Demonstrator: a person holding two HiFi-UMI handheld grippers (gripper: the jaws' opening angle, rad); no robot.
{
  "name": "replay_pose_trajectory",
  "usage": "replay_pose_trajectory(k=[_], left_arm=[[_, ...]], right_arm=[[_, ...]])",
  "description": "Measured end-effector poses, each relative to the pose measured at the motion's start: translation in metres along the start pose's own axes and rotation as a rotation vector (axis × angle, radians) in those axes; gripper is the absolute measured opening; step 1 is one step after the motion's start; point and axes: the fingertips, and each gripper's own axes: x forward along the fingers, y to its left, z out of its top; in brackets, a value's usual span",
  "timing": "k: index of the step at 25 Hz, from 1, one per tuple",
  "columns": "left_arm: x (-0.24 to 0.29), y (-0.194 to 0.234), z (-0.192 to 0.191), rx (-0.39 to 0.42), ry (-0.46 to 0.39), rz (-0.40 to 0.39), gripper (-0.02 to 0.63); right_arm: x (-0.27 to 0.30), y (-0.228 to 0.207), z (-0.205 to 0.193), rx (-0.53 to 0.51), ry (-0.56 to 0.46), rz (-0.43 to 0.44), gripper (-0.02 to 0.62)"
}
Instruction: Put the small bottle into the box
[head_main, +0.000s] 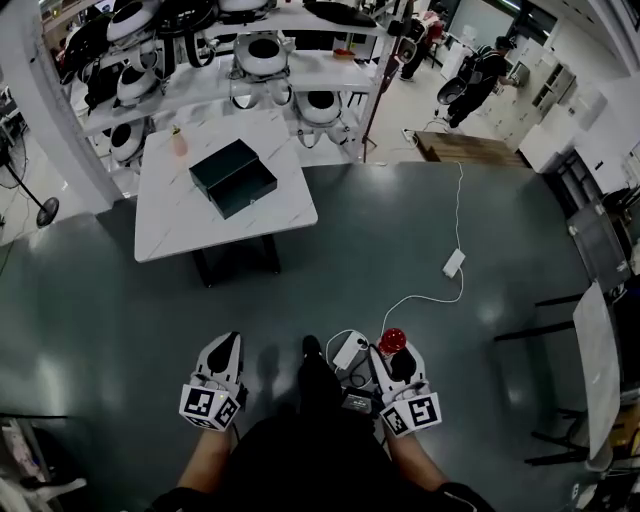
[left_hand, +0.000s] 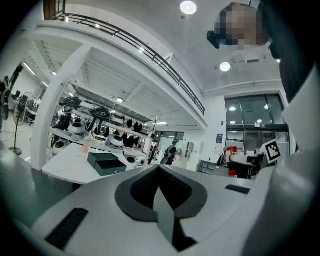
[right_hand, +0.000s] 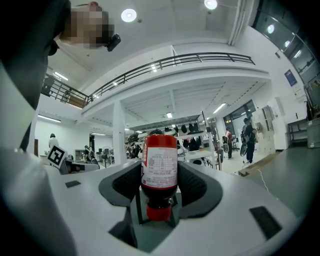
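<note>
My right gripper (head_main: 392, 353) is shut on the small bottle (right_hand: 159, 172), a dark red bottle with a white label and red cap, held cap-down between the jaws; its red base (head_main: 392, 339) shows in the head view. The dark open box (head_main: 234, 177) sits on a white table (head_main: 165, 225) far ahead; it also shows small at the left (left_hand: 106, 163) in the left gripper view. My left gripper (head_main: 226, 350) hangs low beside my body, jaws shut with nothing between them. Both grippers are well short of the table.
A small pinkish bottle (head_main: 179, 141) stands at the table's far left. Shelves of white helmets (head_main: 262, 55) rise behind the table. A white cable with a power brick (head_main: 454, 263) lies on the dark floor. A wooden pallet (head_main: 468, 148) and people stand at the back right.
</note>
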Motion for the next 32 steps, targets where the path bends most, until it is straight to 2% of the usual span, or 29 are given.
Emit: replay_pose_trajectory(k=[4,13,18,23,27,32], left_arm=[[0.054,0.020,0.010,0.004,0.008,0.034,0.014],[0.190,0.048,0.060,0.081,-0.021,0.093,0.014],[0.235,0.073,0.071,0.083,-0.038,0.156,0.014],[0.255,0.118,0.073,0.056,-0.028,0.235,0.014],[0.265,0.163,0.071,0.045,-0.036,0.306,0.014],[0.294,0.222,0.063,0.122,0.017,0.341,0.014]], right_arm=[[0.063,-0.028,-0.005,0.032,0.011,0.042,0.235],[0.206,-0.108,0.032,0.008,0.002,0.169,0.235],[0.277,-0.139,0.033,0.001,0.027,0.232,0.235],[0.349,-0.140,0.038,-0.020,0.044,0.292,0.235],[0.404,-0.131,0.038,-0.081,0.063,0.347,0.235],[0.484,-0.112,0.039,-0.151,0.096,0.400,0.235]])
